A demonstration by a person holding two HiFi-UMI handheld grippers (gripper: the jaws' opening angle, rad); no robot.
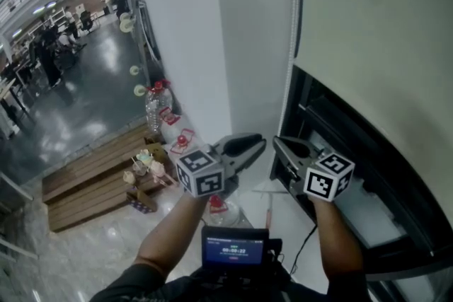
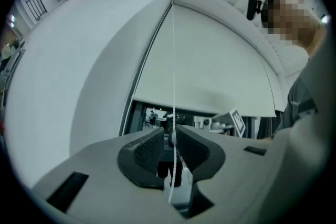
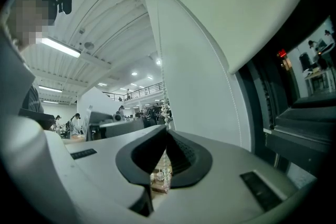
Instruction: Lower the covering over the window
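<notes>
A broad white plaster wall [image 1: 191,25] fills the middle, and its right edge meets the window recess. Right of that edge hangs the off-white fabric roller blind [image 1: 375,25], covering the upper part of the black-framed window [image 1: 333,120]. The blind's straight bottom edge slants across the head view, and the dark frame and glass below it lie uncovered. Far left, a glossy grey floor [image 1: 85,102] opens wide. Nearer, a stepped wooden platform [image 1: 92,184] with clear plastic bottles [image 1: 153,109] stands against the foot of the wall, below and left of the arms. Open air lies between the two tools and the blind.

The left gripper [image 1: 262,143] and the right gripper [image 1: 277,141] sit side by side in front of the recess, tips nearly meeting. The thin white beaded pull cord [image 1: 294,3] hangs down the wall's right edge. The left gripper's jaws stand spread, with the pull cord running straight up between them and not pressed. The right gripper's jaws are pressed together at the tips, pinching the pull cord, which shows above and below them.
</notes>
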